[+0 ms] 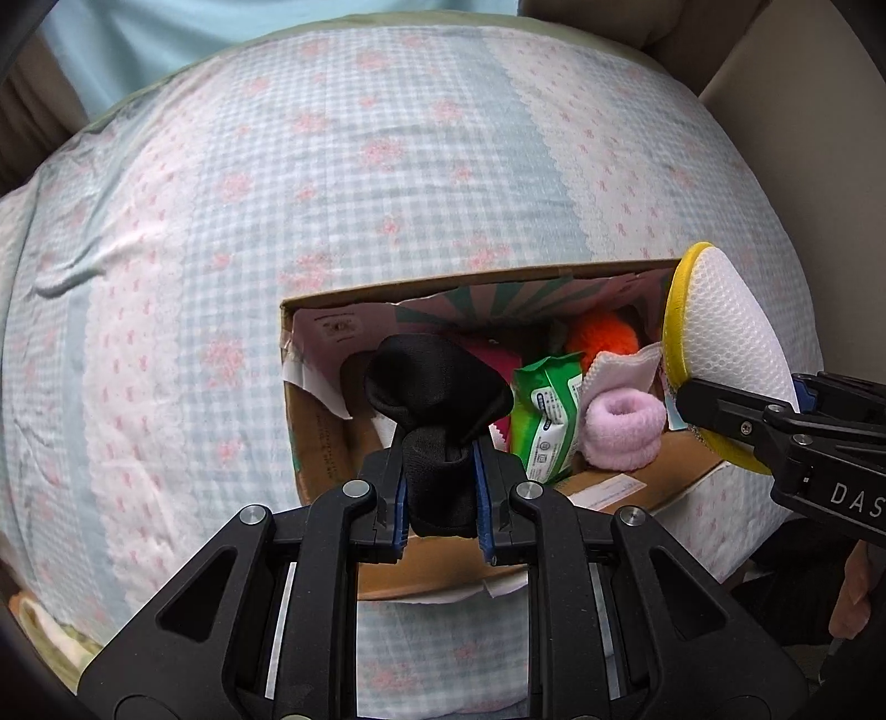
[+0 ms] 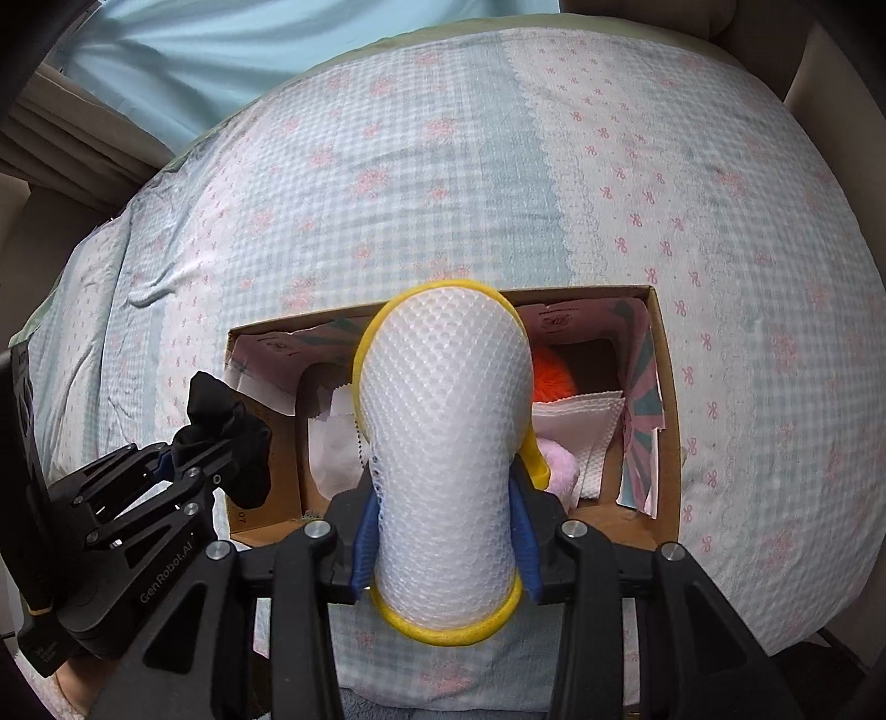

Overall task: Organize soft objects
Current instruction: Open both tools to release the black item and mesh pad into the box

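Note:
An open cardboard box (image 1: 603,490) (image 2: 667,387) lies on the bed. My left gripper (image 1: 441,471) is shut on a black sock (image 1: 437,387) and holds it over the box's left part; the sock also shows in the right wrist view (image 2: 232,437). My right gripper (image 2: 443,498) is shut on a white mesh sponge with a yellow rim (image 2: 443,421) (image 1: 725,343), held above the box's right side. Inside the box are a green wipes pack (image 1: 545,421), a pink hair tie (image 1: 623,432), an orange fluffy ball (image 1: 603,338) and a white cloth (image 2: 581,421).
The bed is covered with a blue and pink checked quilt (image 1: 277,210) (image 2: 747,232). A light blue curtain (image 2: 232,50) hangs behind it. Beige furniture (image 1: 803,99) stands at the right.

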`<control>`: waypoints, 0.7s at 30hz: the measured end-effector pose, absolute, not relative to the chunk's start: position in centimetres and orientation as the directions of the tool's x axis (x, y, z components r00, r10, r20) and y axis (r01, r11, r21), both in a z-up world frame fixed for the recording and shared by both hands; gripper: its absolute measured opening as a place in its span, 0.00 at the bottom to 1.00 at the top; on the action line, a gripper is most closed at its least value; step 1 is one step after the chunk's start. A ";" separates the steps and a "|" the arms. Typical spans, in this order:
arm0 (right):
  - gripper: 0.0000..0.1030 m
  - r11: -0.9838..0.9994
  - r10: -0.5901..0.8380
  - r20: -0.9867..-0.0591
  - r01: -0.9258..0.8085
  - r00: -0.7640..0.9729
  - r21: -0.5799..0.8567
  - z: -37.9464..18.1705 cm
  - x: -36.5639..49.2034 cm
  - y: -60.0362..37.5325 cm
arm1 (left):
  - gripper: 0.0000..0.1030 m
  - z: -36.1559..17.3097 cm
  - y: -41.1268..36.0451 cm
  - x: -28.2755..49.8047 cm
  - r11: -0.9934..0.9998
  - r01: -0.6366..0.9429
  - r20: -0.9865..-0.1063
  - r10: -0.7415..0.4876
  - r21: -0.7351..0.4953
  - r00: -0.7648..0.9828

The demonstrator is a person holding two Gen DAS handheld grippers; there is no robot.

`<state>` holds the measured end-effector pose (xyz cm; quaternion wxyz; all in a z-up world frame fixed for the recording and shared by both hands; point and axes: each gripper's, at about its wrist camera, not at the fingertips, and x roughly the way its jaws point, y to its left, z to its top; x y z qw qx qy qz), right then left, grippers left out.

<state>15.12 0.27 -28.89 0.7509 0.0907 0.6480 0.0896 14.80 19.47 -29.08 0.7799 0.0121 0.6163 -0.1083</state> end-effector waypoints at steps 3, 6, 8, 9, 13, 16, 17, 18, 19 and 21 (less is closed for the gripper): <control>0.36 0.967 0.250 -0.961 0.018 0.117 0.254 -30.6 15.6 0.2 | 0.15 -31.5 19.4 15.6 0.973 0.199 -0.973 -0.151 -0.114 0.177; 0.39 0.968 0.244 -0.964 0.040 0.103 0.249 -31.7 16.2 0.3 | 0.15 -32.8 19.2 16.1 0.970 0.218 -0.978 -0.143 -0.108 0.152; 0.48 0.968 0.237 -0.966 0.054 0.103 0.243 -32.2 16.6 0.2 | 0.15 -33.3 19.0 16.3 0.968 0.229 -0.979 -0.141 -0.106 0.145; 0.52 0.969 0.231 -0.967 0.067 0.110 0.239 -32.3 16.8 0.1 | 0.16 -33.5 18.8 16.4 0.965 0.238 -0.980 -0.145 -0.109 0.138; 1.00 0.965 0.217 -0.968 0.120 0.127 0.232 -32.8 17.2 -0.7 | 1.00 -33.7 17.9 16.2 0.953 0.279 -0.978 -0.157 -0.114 0.137; 1.00 0.972 0.174 -0.978 0.140 0.119 0.190 -33.1 17.1 -1.3 | 1.00 -33.4 17.5 15.7 0.948 0.295 -0.972 -0.173 -0.120 0.159; 1.00 0.974 0.162 -0.979 0.142 0.124 0.179 -33.2 17.0 -1.4 | 1.00 -33.5 17.4 15.6 0.947 0.300 -0.973 -0.166 -0.113 0.158; 1.00 0.973 0.165 -0.979 0.142 0.124 0.182 -33.2 16.9 -1.6 | 1.00 -33.6 17.3 15.5 0.946 0.305 -0.974 -0.161 -0.107 0.159; 1.00 0.971 0.179 -0.976 0.141 0.120 0.195 -33.3 16.8 -1.7 | 1.00 -33.7 17.3 15.3 0.946 0.306 -0.975 -0.157 -0.103 0.157; 1.00 0.967 0.199 -0.973 0.141 0.115 0.214 -33.4 16.5 -1.8 | 1.00 -33.9 17.4 15.1 0.949 0.298 -0.976 -0.154 -0.102 0.154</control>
